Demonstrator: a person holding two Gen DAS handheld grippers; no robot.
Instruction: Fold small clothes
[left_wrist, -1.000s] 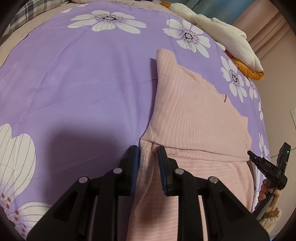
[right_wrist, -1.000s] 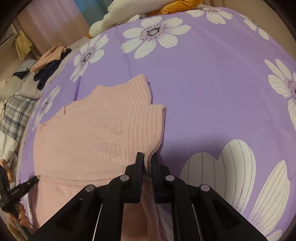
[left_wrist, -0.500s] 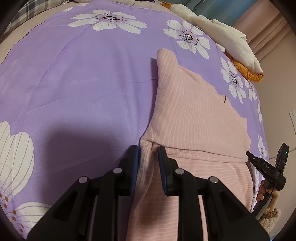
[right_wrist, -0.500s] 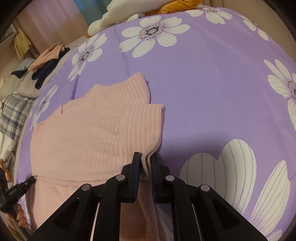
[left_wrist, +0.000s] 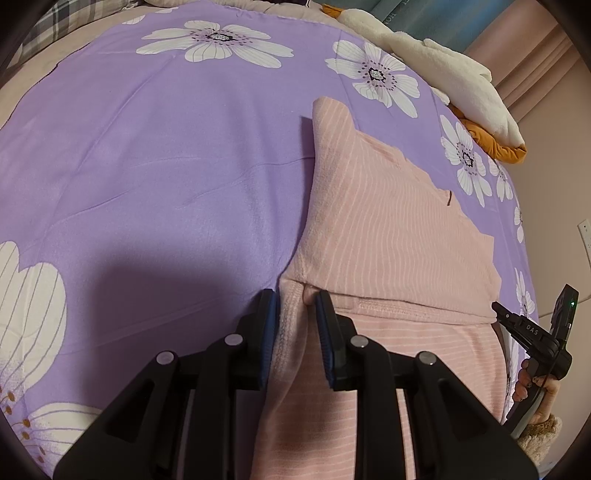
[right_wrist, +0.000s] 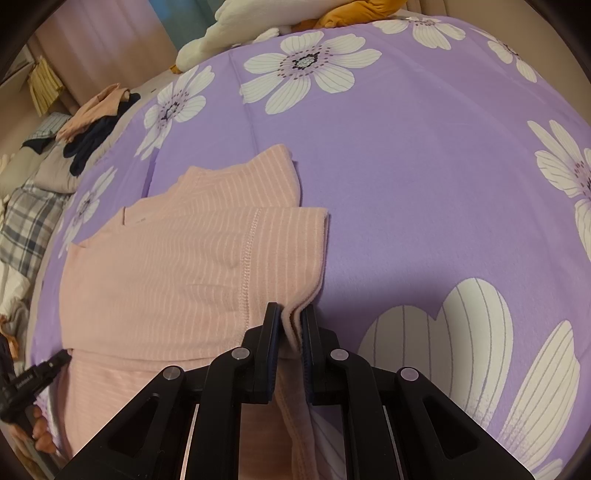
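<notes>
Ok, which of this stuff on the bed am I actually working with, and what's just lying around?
In the job:
pink top, clamped by the left tool and the right tool

Lying about:
purple sheet
white plush
orange cloth
clothes pile
plaid cloth

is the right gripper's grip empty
No, the right gripper pinches a folded edge of the pink striped garment between its fingers.

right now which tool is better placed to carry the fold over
Neither alone: left tool and right tool each pinch a near corner of the pink garment, so both should carry the hem forward together, likely.
</notes>
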